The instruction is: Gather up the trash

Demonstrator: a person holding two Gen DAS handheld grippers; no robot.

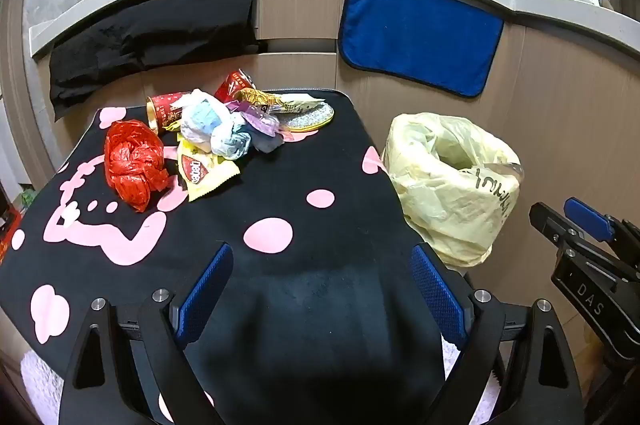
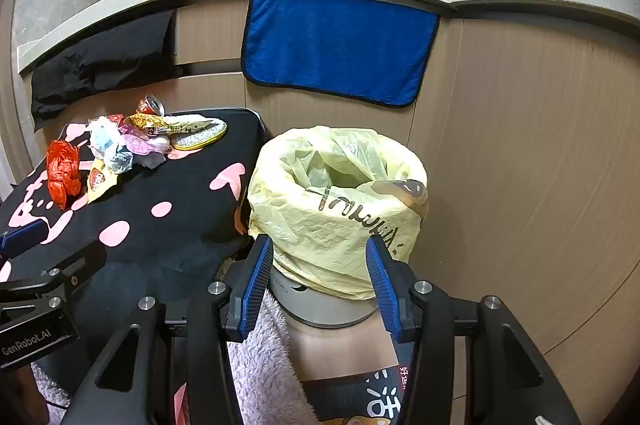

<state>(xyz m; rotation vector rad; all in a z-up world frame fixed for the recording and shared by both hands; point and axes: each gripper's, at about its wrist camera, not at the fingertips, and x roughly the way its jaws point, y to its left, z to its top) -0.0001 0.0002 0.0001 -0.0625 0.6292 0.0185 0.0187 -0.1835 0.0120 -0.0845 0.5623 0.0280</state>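
Our left gripper [image 1: 320, 301] hangs over bare black cloth [image 1: 320, 165], jaws spread wide and empty. Our right gripper [image 2: 320, 289] is open too, holding nothing, the lined bin [image 2: 336, 201] just ahead between its fingers. The trash pile [image 1: 216, 129] lies well ahead-left of the left fingers. We risk scattering light wrappers or rolling the can [image 1: 164, 111] off.

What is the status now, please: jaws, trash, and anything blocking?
Left gripper open, empty. Right gripper open, empty, facing lined bin. Trash pile untouched on black table. Path clear.
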